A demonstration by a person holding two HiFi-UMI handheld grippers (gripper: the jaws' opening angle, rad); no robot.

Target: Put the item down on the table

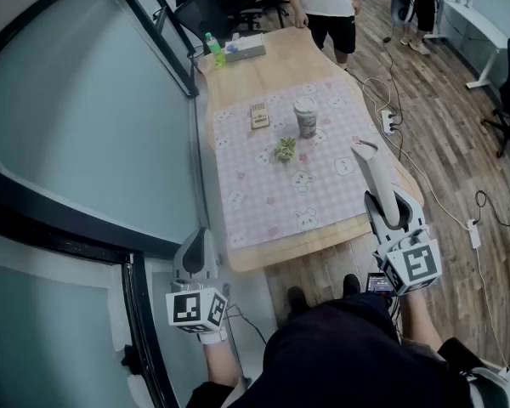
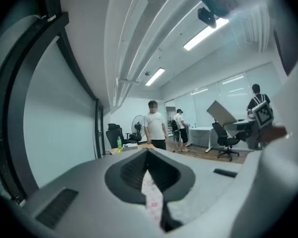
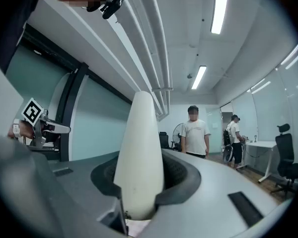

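Your right gripper [image 1: 393, 212] clamps the thick end of a smooth, white, tapering item [image 1: 372, 170] above the near right corner of the wooden table [image 1: 268, 70]. Your left gripper [image 1: 197, 260], with its jaws drawn together on nothing, hangs just off the near left corner.

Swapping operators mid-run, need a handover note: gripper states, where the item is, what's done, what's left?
Right gripper: shut on the white tapered item, held in the air by the table's near right edge.
Left gripper: jaws together, nothing in them, low on the person's left, off the table.
Table: pink checked cloth with a cup and a small plant mid-cloth.
Done: item is in grip.
Left: lower it onto the table, probably the near end of the cloth, then let go.
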